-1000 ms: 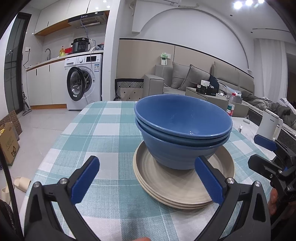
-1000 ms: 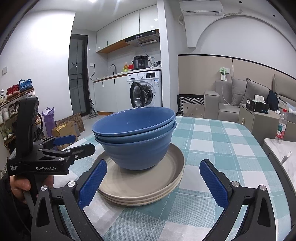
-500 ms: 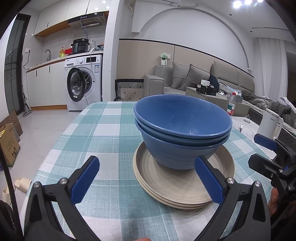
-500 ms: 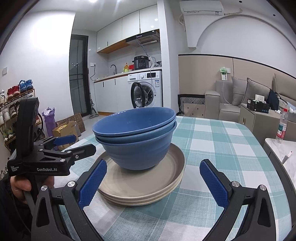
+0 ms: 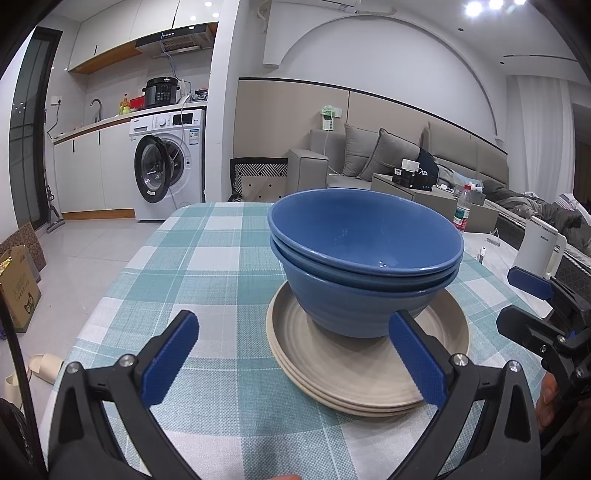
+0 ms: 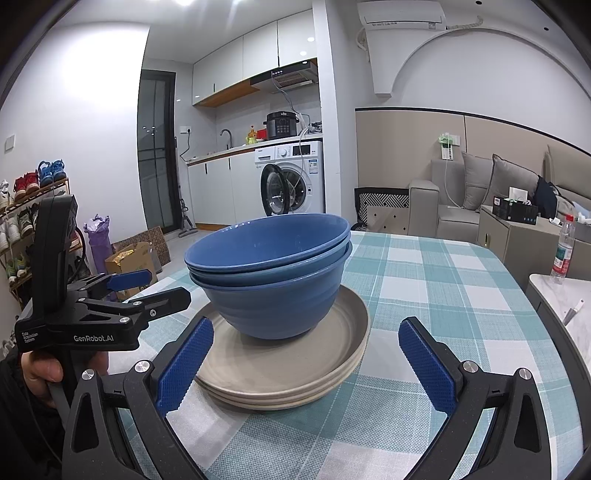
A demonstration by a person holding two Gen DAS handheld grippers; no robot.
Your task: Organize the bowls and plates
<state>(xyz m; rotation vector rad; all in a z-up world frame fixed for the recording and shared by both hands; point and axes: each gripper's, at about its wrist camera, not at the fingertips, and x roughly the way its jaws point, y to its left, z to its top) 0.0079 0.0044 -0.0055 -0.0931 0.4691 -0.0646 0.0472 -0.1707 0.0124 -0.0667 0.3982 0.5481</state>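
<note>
Black plastic frames on both tools, and each finger of the left gripper (image 5: 293, 356) and the right gripper (image 6: 304, 363) wears a ribbed blue pad with silver screws behind it. White "GenRobot.AI" lettering shows on the left one's side, and bare skin on the hand (image 6: 42, 369) gripping its handle.

We see both views evenly and brightly lit by cool white ceiling spots (image 5: 491, 6), which flare at the top right of the left wrist view. A small highlight glints inside the top blue bowl (image 5: 382, 263). Shadows under the plates (image 6: 295, 376) are soft and faint. Focus is sharp near and far. Fisheye bending curves the walls, and dark vignetting fills the corners.
</note>
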